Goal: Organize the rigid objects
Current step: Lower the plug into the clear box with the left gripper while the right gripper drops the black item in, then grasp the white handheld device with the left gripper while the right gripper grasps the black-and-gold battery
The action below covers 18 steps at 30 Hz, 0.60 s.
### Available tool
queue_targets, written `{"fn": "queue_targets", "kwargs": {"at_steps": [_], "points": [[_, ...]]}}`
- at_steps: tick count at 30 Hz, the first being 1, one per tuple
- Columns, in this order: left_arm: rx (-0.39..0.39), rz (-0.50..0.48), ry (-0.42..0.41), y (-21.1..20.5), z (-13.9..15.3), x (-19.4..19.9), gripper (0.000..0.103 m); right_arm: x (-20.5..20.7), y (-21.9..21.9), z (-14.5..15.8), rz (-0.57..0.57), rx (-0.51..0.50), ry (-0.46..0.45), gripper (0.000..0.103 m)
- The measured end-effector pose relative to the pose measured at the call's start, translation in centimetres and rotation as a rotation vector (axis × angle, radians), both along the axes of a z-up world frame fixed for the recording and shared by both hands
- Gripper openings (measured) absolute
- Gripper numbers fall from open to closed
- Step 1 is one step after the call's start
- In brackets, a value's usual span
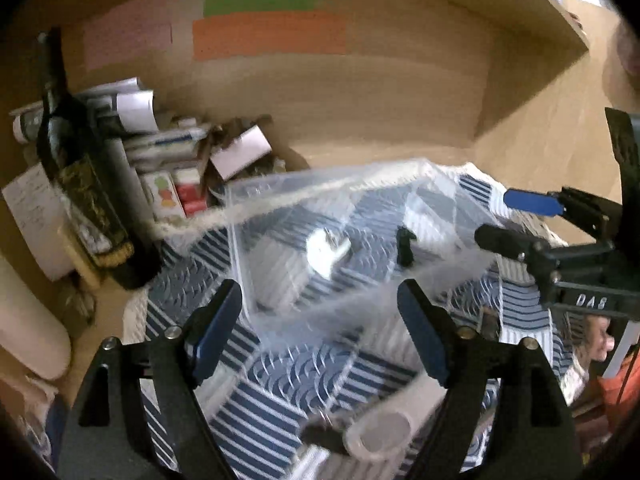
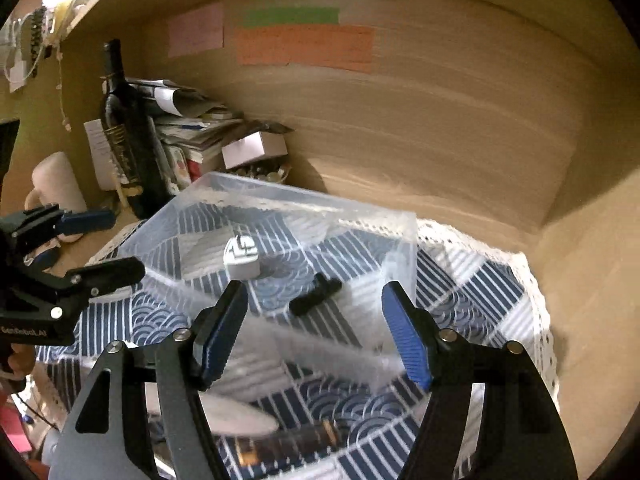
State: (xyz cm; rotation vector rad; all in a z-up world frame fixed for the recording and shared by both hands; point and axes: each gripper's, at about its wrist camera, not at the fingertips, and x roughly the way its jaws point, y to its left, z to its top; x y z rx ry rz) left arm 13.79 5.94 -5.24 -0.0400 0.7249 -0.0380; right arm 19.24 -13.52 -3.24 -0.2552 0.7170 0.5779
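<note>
A clear plastic box (image 1: 280, 184) (image 2: 280, 200) stands on a blue-and-white patterned cloth (image 1: 272, 412) (image 2: 480, 292). Inside it lie a white plug (image 1: 326, 250) (image 2: 241, 258) and a small black piece (image 1: 405, 246) (image 2: 314, 294). My left gripper (image 1: 320, 320) is open just in front of the box's near-left side, with nothing pressed between its blue pads. My right gripper (image 2: 316, 320) is open at the box's near-right side, its pads clear of the wall. Each gripper shows in the other's view: the right gripper (image 1: 504, 220), the left gripper (image 2: 112, 246).
A dark wine bottle (image 1: 80, 184) (image 2: 128, 140) stands at the back left beside a pile of papers and small cartons (image 1: 168, 140) (image 2: 192, 120). A white mug (image 2: 56, 184) sits left of it. Blurred white and dark items (image 1: 380, 428) (image 2: 240, 416) lie on the near cloth. Wooden walls close the back and right.
</note>
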Motion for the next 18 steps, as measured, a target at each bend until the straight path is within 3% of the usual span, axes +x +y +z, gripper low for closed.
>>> {"fn": "queue_targets", "kwargs": {"at_steps": [2, 7, 14, 18], "points": [[-0.019, -0.018, 0.019, -0.4, -0.8, -0.7, 0.080, -0.8, -0.6, -0.4, -0.011, 0.003, 0.005, 0.074], [-0.049, -0.078, 0.075, -2.1, -3.5, -1.9, 0.080, -2.3, -1.8, -2.0, -0.054, 0.001, 0.051, 0.075], [-0.031, -0.154, 0.150, -3.8, -7.2, -2.6, 0.080, -4.2, -2.4, -5.8, -0.048, -0.044, 0.160, 0.075], [-0.049, -0.200, 0.181, -4.2, -8.0, -2.7, 0.066, -4.5, -2.2, -7.5, -0.026, -0.055, 0.221, 0.075]]}}
